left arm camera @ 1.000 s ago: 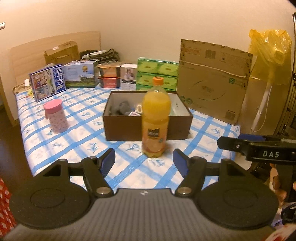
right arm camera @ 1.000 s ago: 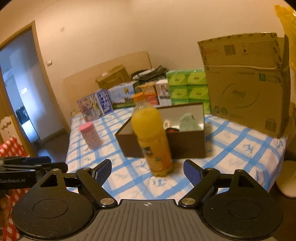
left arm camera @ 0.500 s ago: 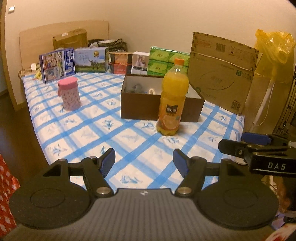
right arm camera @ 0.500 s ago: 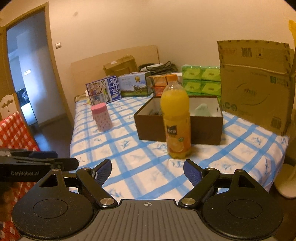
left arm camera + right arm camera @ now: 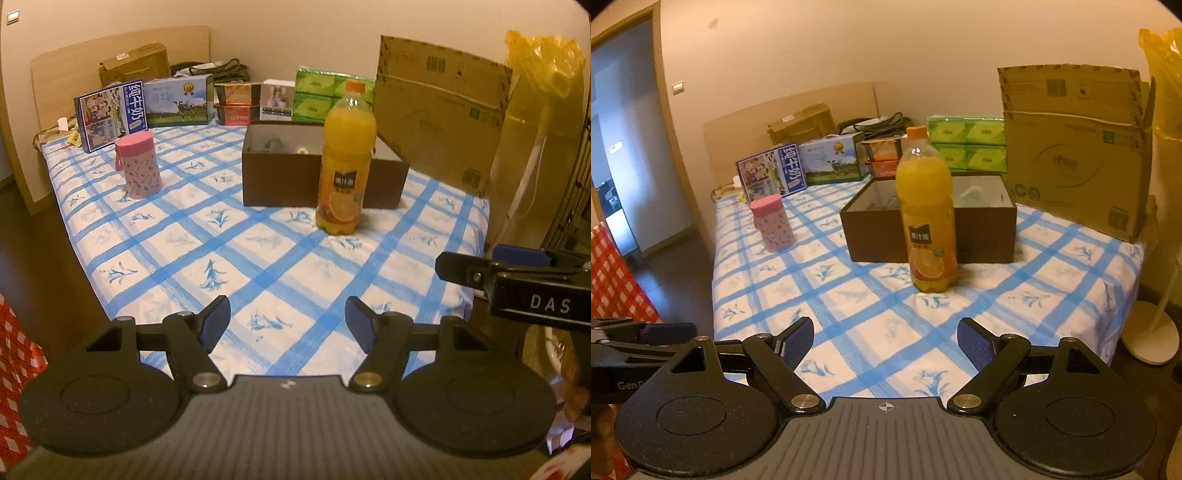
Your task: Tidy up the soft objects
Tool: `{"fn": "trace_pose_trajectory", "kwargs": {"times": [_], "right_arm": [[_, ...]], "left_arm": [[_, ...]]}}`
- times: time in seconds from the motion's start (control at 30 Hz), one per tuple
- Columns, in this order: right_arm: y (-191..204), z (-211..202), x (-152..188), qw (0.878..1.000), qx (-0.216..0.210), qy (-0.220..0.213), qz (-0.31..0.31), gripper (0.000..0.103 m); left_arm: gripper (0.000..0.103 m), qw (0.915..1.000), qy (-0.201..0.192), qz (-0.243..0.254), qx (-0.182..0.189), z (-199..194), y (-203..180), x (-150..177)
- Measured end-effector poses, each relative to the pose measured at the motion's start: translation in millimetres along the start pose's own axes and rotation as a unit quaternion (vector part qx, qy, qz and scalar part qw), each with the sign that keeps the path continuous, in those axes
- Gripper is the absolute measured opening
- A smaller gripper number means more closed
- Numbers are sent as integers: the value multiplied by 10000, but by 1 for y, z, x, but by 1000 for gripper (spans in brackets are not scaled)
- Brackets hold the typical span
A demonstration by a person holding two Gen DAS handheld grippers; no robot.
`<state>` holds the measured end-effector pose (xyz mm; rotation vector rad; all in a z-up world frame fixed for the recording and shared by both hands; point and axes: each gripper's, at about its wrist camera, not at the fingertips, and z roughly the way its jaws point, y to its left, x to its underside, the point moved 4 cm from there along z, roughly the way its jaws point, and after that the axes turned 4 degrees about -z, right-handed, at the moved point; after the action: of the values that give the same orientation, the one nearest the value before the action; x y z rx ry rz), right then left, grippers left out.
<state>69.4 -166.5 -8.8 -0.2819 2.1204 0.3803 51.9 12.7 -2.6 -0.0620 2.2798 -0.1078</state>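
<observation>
A brown open box (image 5: 280,181) (image 5: 982,232) stands on the blue-checked table. Soft items lie inside: a grey one (image 5: 272,144) and a pale green one (image 5: 973,194), mostly hidden by the walls. An orange juice bottle (image 5: 345,166) (image 5: 928,218) stands upright in front of the box. My left gripper (image 5: 289,325) is open and empty above the table's near edge. My right gripper (image 5: 885,341) is open and empty, also well short of the bottle. The right gripper's side (image 5: 517,280) shows in the left wrist view.
A pink lidded cup (image 5: 138,164) (image 5: 772,223) stands left of the box. Cartons, green tissue packs (image 5: 325,92) and a large cardboard box (image 5: 1075,147) line the far edge. A fan stand (image 5: 1152,332) is right of the table, a red-checked cloth (image 5: 613,273) left.
Both grippers have pulled back from the bottle and box, so more of the table shows in front of them. Both stay open and empty.
</observation>
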Motion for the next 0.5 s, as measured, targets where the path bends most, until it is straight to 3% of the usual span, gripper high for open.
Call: {"fn": "trace_pose_trajectory", "kwargs": {"times": [0.5], "right_arm": [[-8, 19, 28, 9978, -147, 642, 108, 84]], "left_arm": [[66, 9989, 262, -135, -356, 13, 1, 21]]}}
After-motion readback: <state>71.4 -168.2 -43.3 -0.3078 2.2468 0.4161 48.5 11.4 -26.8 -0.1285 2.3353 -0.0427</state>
